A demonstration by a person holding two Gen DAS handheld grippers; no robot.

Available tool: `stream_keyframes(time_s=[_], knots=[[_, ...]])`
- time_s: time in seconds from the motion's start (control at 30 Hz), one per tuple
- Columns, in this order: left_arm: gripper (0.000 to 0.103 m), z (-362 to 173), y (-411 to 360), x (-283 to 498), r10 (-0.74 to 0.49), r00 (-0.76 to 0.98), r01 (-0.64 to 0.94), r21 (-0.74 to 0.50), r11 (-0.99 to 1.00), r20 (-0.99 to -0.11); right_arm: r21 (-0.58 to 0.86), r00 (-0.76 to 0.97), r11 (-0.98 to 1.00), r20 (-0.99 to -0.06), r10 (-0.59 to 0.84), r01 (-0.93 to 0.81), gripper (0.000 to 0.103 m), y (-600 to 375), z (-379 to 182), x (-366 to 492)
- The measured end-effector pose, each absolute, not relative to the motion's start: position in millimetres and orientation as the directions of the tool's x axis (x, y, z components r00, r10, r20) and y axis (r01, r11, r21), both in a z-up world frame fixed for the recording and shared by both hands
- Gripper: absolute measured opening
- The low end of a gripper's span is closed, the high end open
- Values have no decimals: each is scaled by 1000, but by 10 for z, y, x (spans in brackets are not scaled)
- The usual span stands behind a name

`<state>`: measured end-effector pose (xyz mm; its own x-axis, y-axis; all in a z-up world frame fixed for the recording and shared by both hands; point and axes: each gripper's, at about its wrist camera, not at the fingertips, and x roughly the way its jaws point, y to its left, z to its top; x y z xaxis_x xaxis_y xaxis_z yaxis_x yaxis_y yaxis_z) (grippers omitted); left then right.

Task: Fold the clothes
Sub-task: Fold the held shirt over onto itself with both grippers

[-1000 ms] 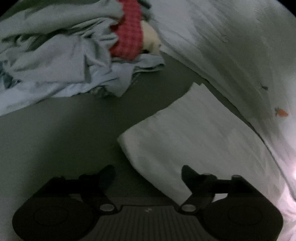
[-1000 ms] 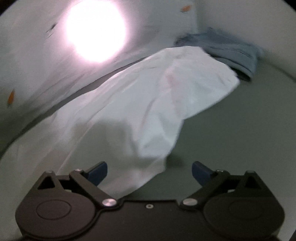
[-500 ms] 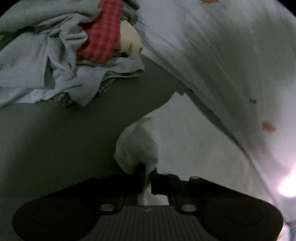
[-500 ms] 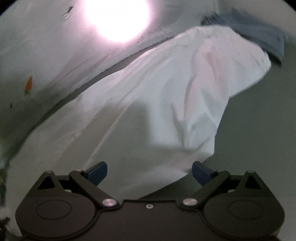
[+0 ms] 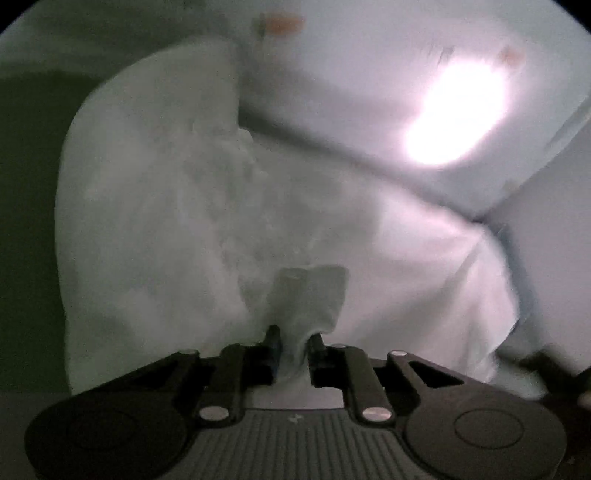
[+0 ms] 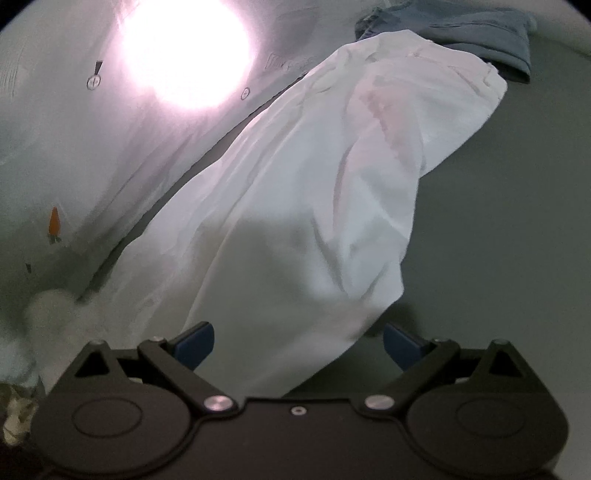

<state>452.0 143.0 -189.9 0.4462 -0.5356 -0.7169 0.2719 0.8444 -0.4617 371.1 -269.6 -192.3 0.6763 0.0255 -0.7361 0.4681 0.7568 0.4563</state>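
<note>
A white garment (image 6: 332,184) lies stretched along the grey surface (image 6: 498,240), its far end near a folded blue garment (image 6: 461,33). In the left wrist view the white garment (image 5: 166,221) fills the frame, blurred. A bunched fold of it sits pinched between the black fingers of my left gripper (image 5: 294,336), whose jaws are opening slightly while the cloth is still between them. My right gripper (image 6: 298,332) stands open just over the garment's near end, its blue pads (image 6: 195,334) wide apart and holding nothing.
A pale sheet with small carrot prints (image 6: 54,221) rises along the left of the surface, with a bright glare spot (image 6: 184,48) on it. The same glare (image 5: 454,110) shows in the left wrist view. Bare grey surface lies right of the garment.
My left gripper shut on the white garment's corner, then swept sideways with it and rolled; the clothes pile left its view. The right gripper stayed open and tilted slightly.
</note>
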Motion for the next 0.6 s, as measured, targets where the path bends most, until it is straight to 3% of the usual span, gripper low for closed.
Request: stream_keyframes(time_s=[0.07,0.13,0.17,0.2,0.3,0.4,0.57,0.6], knots=[[24,-1861,1418,4484,-536,460,281,-457,844,-708,469,688,755,-725,33,459,99,-2722,-1891,3699],[35,-1777,1524,4501,-587,445,260,-530,807,-677,502,705,745,-707,60,440,99,-2734,-1853,3692],[47,-1744,1589,4521,-611,445,251,-564,787,-655,526,715,735,-695,80,429,99,-2739,-1837,3695],[52,-1681,1671,4500,-635,459,244,-599,762,-621,556,728,722,-677,107,412,99,-2739,-1816,3709],[53,-1518,1896,4378,-641,527,216,-641,736,-558,645,767,694,-606,212,319,98,-2651,-1725,3849],[53,-1453,2141,4256,-565,607,115,-642,758,-559,743,782,635,-518,347,211,88,-2487,-1672,4054],[52,-1610,2385,4240,-400,629,-82,-569,818,-666,893,702,417,-405,585,168,29,-2167,-1890,4508],[52,-1651,2418,4261,-372,619,-118,-550,827,-692,902,680,402,-395,618,159,25,-2065,-1918,4606]])
